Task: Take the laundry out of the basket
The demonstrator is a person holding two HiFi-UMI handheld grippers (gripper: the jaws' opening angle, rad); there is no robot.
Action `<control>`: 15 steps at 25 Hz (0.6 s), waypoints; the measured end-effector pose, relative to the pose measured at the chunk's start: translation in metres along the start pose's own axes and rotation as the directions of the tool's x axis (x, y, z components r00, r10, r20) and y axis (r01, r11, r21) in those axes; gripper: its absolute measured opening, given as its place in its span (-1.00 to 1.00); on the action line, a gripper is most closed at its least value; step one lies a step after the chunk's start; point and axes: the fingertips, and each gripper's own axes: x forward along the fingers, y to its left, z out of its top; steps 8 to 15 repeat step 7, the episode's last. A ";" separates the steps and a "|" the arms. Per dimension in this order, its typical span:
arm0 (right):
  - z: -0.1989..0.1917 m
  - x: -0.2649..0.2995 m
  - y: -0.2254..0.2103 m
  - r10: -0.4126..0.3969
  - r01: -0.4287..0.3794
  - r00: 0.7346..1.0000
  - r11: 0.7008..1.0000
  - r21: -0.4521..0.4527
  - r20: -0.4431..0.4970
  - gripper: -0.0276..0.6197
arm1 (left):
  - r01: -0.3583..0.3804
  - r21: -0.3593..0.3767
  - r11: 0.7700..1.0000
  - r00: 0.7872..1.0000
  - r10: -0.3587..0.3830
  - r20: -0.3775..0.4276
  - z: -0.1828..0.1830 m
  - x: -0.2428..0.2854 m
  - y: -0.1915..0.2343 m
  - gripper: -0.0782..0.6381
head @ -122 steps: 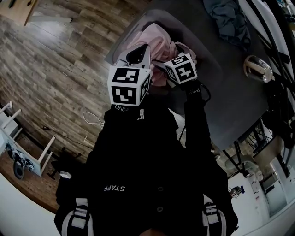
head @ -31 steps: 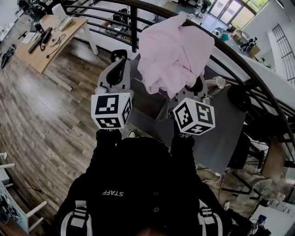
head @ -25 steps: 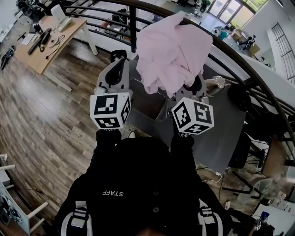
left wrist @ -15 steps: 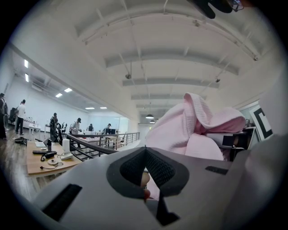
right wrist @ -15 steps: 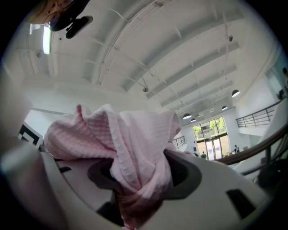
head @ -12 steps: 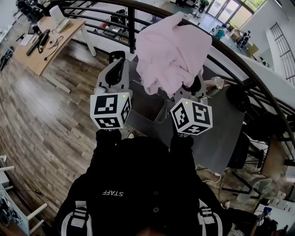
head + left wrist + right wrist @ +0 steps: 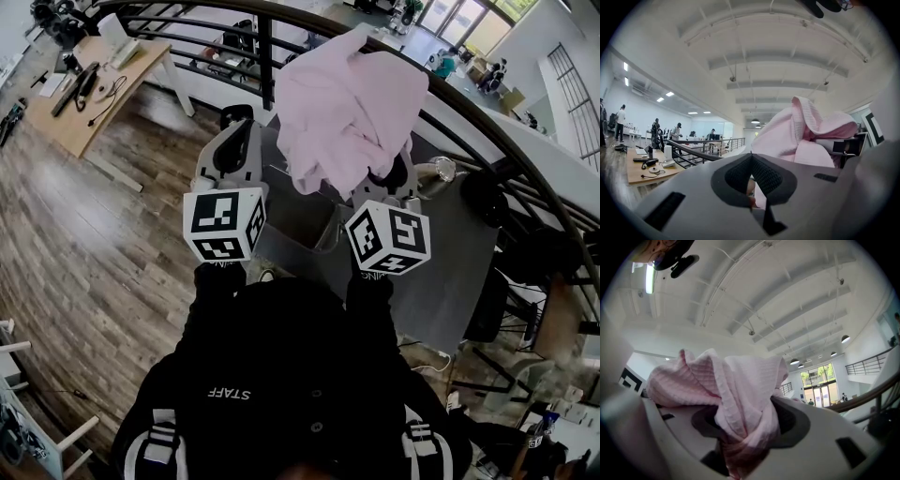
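A pink waffle-knit garment [image 7: 352, 103] hangs bunched up high in the air, in front of the railing. My right gripper [image 7: 388, 176] is shut on its lower folds, and the cloth spills out between the jaws in the right gripper view [image 7: 736, 385]. My left gripper [image 7: 236, 127] stands raised just left of the garment, apart from it, jaws together with nothing held. From the left gripper [image 7: 752, 187] the pink garment [image 7: 806, 136] shows to the right. The grey laundry basket [image 7: 314, 223] sits below, between the two marker cubes; its inside is mostly hidden.
The basket stands on a dark grey table [image 7: 455, 262] with a shiny round object [image 7: 439, 171] on it. A black railing [image 7: 487, 131] curves behind. A wooden desk [image 7: 89, 89] with cables stands far left on the plank floor [image 7: 84, 253].
Since several seconds ago both grippers have risen out of the basket, the right one lifting the pink garment. Over the last second everything has held nearly still.
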 end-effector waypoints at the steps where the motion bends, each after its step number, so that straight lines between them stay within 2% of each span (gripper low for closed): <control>1: 0.000 0.000 0.000 0.001 -0.001 1.000 1.000 0.000 0.001 -0.13 | 0.001 0.002 1.000 1.000 -0.001 -0.001 0.000 0.001 0.000 -0.78; 15: -0.003 0.004 -0.003 0.004 -0.004 1.000 1.000 -0.001 -0.004 -0.13 | 0.003 0.006 1.000 1.000 -0.003 -0.009 -0.004 0.007 -0.001 -0.78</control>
